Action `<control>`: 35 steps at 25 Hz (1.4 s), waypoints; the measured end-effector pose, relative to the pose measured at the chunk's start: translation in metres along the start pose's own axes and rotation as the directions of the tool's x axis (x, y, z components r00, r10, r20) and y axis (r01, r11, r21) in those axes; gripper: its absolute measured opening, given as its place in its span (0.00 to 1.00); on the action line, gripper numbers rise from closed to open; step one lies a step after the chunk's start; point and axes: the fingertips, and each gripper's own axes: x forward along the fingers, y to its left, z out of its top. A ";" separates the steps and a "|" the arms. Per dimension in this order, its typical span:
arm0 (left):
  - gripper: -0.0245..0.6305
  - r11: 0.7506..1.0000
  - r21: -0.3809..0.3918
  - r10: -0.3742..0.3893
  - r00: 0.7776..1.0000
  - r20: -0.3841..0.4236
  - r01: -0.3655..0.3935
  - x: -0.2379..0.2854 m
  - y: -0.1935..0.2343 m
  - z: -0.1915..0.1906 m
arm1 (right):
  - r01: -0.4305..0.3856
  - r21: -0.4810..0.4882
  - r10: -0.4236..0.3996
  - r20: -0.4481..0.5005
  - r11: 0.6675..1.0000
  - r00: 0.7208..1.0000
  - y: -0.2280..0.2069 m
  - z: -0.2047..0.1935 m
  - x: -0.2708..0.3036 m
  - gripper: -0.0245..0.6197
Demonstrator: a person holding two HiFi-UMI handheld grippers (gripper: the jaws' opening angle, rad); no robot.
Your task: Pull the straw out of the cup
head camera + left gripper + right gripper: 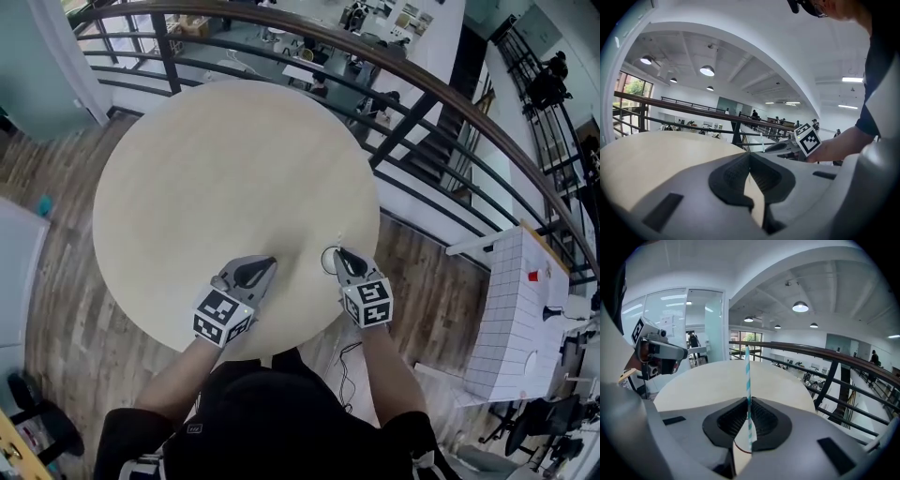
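Note:
On the near part of the round pale wooden table [206,169] stands a small cup [329,262], seen from above as a dark ring. A white and teal striped straw [747,376] rises upright between the pads of my right gripper [748,401], which is shut on it. The cup's rim [739,447] shows just under those jaws, with the straw's lower end over it. In the head view my right gripper [339,253] sits over the cup. My left gripper [268,265] is to its left above the table, its jaws shut on nothing [750,155].
A dark metal railing [403,84] curves around the far and right sides of the table, with a staircase [441,141] beyond it. A white gridded table [520,309] stands at the right. Wooden floor [56,281] lies around the table's near edge.

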 end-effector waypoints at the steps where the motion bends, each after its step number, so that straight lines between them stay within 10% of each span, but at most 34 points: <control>1: 0.05 1.000 0.005 -0.004 1.000 0.003 0.004 -0.004 -0.003 0.004 | 0.009 0.006 -0.009 0.019 1.000 1.000 0.001 0.006 -0.008 0.10; 15: 0.05 0.983 0.079 -0.166 0.986 0.032 0.163 -0.033 -0.066 0.032 | 0.053 0.131 -0.077 0.181 0.990 0.980 0.042 0.046 -0.105 0.10; 35: 0.05 0.973 0.185 -0.154 0.985 0.082 0.136 -0.038 -0.155 0.085 | -0.110 0.170 0.018 0.467 0.979 0.884 0.052 0.097 -0.269 0.10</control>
